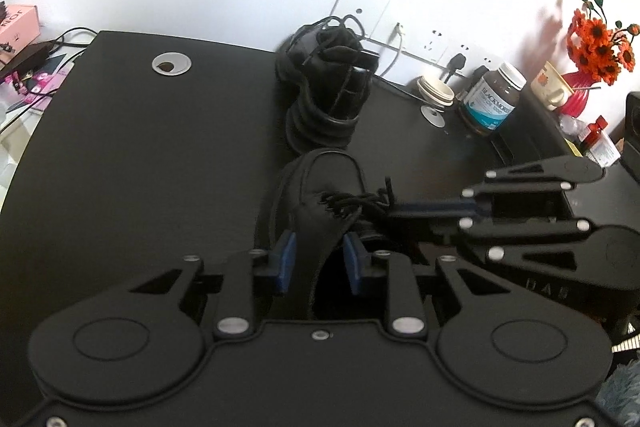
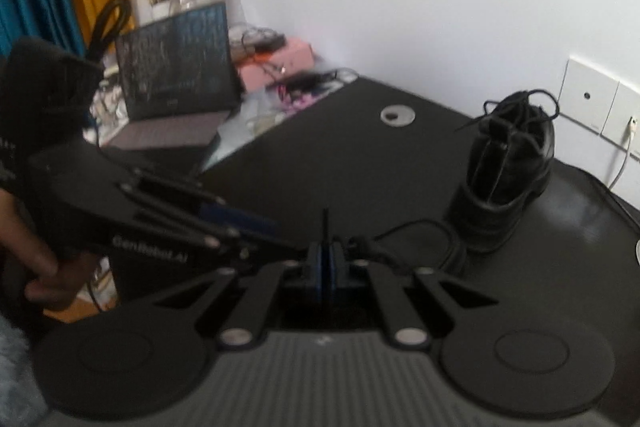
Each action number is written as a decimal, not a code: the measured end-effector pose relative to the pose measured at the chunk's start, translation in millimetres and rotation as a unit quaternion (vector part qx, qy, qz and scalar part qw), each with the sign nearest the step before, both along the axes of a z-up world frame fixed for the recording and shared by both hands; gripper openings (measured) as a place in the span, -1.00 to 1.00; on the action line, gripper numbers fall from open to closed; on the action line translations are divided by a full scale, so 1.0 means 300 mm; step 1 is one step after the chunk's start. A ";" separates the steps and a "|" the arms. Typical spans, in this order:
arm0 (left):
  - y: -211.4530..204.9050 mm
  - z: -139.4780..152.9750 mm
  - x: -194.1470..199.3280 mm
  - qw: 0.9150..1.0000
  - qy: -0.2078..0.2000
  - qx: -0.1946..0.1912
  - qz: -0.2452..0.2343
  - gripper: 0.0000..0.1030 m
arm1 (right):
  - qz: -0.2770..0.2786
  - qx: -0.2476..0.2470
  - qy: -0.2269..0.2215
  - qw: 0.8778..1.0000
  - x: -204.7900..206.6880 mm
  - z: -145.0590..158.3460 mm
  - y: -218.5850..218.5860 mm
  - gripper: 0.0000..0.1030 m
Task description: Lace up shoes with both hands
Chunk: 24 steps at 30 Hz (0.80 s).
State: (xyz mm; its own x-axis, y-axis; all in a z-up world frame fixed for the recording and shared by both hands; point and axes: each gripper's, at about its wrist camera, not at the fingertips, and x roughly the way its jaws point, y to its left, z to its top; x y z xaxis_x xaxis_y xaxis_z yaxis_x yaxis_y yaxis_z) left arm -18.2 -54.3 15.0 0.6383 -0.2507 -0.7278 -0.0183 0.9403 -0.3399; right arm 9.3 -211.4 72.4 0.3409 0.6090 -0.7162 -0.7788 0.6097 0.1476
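Looking from the left wrist, the left gripper (image 1: 316,259) had its jaws around the tongue (image 1: 320,227) of the near shoe (image 1: 308,187), blue pads close on each side. I could not tell if the pads pressed it. The right gripper (image 1: 400,213) came in from the right, jaws closed, at the knot of lace (image 1: 352,201) on top. This shoe sat on the black desk (image 1: 140,147), close to the camera. It was black, soft and open, with the lace bunched and fuzzy. A second shoe (image 1: 324,95) stood farther back by the wall, laced, with loose ends on top.

From the right wrist, the right gripper (image 2: 326,259) was closed on a thin black lace (image 2: 326,223) that stuck up between its pads. The left gripper (image 2: 240,227) reached in from the left, held by a hand (image 2: 40,267). The view was blurry.

The lace could slip out, because it was thin and the hold was small. Pulling hard could drag the shoe, if the tongue was not held tight.
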 end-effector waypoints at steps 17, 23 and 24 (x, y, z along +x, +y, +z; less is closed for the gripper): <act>0.018 -0.022 0.002 0.999 -0.023 -0.025 -0.015 -0.50 | -0.109 -0.013 0.128 0.986 0.081 -0.071 0.024 -0.93; 0.050 -0.039 0.013 0.998 -0.016 -0.055 -0.003 -0.44 | -0.051 -0.086 0.156 0.983 0.137 -0.060 0.086 -0.93; 0.053 -0.043 0.013 0.998 -0.016 -0.060 -0.003 -0.44 | -0.044 -0.095 0.159 0.982 0.142 -0.060 0.097 -0.93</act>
